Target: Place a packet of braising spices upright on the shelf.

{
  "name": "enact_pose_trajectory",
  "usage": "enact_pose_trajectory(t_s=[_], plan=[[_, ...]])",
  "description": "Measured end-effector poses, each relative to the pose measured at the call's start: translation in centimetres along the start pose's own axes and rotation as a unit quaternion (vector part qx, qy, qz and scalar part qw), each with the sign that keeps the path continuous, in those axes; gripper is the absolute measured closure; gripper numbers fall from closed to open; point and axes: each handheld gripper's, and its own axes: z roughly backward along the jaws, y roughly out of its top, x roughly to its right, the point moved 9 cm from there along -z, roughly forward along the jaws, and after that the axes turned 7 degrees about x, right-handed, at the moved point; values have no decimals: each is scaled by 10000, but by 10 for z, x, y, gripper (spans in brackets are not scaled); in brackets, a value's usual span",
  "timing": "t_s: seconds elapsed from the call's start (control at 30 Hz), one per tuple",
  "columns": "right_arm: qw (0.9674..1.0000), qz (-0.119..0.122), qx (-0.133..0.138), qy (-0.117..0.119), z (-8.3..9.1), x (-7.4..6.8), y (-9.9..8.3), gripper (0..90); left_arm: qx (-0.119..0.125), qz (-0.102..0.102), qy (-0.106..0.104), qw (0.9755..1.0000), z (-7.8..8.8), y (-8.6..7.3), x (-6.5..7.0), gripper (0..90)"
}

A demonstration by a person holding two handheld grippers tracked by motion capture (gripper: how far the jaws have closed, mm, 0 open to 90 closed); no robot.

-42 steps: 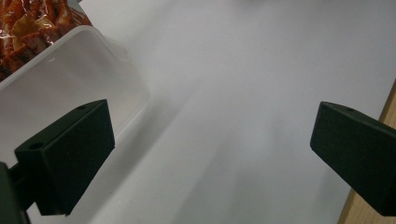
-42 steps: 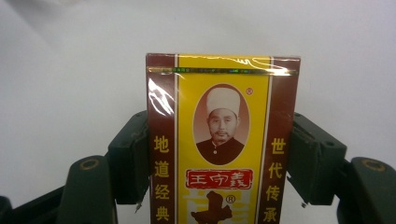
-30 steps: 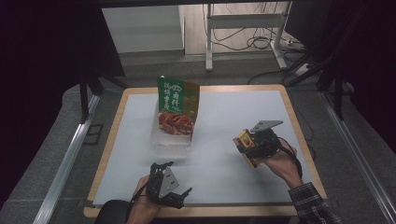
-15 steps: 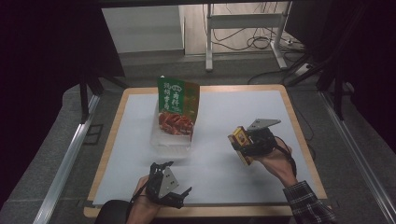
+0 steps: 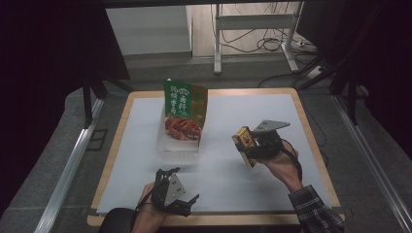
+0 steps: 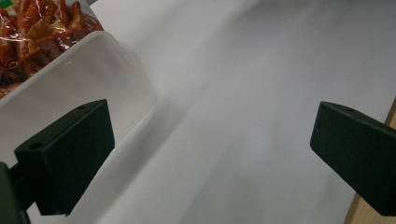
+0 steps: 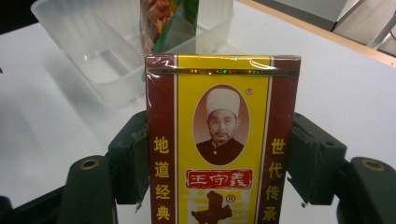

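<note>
1. gripping a yellow and maroon box (image 7: 222,140), the right gripper (image 5: 252,145) has its two jaws pressed against the box's two sides, and the box stands up between them above the white table mat (image 5: 291,121).
2. over in the high view, that box (image 5: 244,144) sits at the right of the mat, raised in the person's right hand (image 5: 282,167), with the grey three-cornered plate on top of the gripper.
3. left gripper (image 5: 170,194) now: down at the near edge of the mat, held in the left hand (image 5: 148,211), jaws spread wide and nothing between them; its own view shows bare mat in the gap.
4. a clear plastic tub (image 5: 177,143) sits near the middle of the mat, well apart from both grippers.
5. a green snack pouch (image 5: 185,109) with red food printed on it stands upright in the tub, leaning on the far wall.
6. from the left gripper view, the tub (image 6: 84,88) lies just beyond the left-hand jaw, and the pouch's red print (image 6: 37,32) shows at the top corner.
7. from the right gripper view, the tub (image 7: 107,60) and the pouch (image 7: 166,21) lie right behind the held box.
</note>
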Motion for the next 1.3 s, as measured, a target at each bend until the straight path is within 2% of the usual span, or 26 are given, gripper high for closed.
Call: enact_pose_trajectory(t_s=[0.27, 0.43, 0.73, 0.93, 1.3], plan=[[9996, 74, 236, 104, -8, -10, 14, 319, -31, 31, 7, 10000, 1, -1, -2, 0], [9991, 154, 348, 209, -15, -15, 21, 319, -29, 130, 5, 9999, 0, -2, -3, 0], [9979, 68, 560, 330, -25, -21, 31, 319, 18, 265, -26, 9996, 3, -1, -5, 0], [9973, 9, 628, 381, -30, -25, 38, 319, 10, 273, -24, 9996, 5, 0, -5, 0], [9960, 61, 757, 471, -42, -38, 50, 319, 8, 410, 12, 9992, 11, -5, -7, 0]])
